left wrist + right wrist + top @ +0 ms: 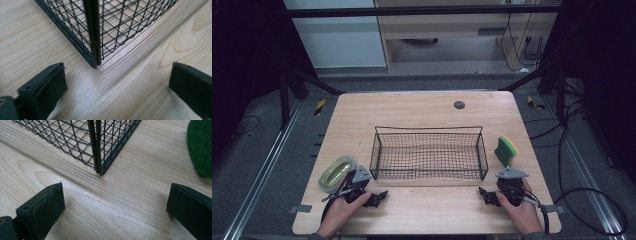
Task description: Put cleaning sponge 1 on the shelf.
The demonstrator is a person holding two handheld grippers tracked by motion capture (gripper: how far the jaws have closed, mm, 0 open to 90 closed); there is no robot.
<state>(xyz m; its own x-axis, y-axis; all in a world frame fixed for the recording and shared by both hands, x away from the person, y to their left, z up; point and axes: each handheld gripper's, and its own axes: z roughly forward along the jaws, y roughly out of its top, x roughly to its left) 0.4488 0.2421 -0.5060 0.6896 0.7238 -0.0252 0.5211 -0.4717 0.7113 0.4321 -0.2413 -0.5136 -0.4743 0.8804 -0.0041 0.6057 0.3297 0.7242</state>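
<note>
A black wire basket (429,154) stands in the middle of the wooden table (422,107) with nothing in it. Left of it lies a roll of tape (337,172) with a yellow-green core. A yellow and green sponge (506,151) lies right of the basket. My left gripper (377,198) rests low on the table near the basket's front left corner (96,63), open and holding nothing. By the basket's front right corner (98,171) my right gripper (487,196) is open too, with the sponge's green face (201,147) off to its right.
A small dark round disc (459,105) sits at the table's far side. A hand holds each gripper at the front edge. Cables trail on the floor to the right. Metal rails run along both sides of the table.
</note>
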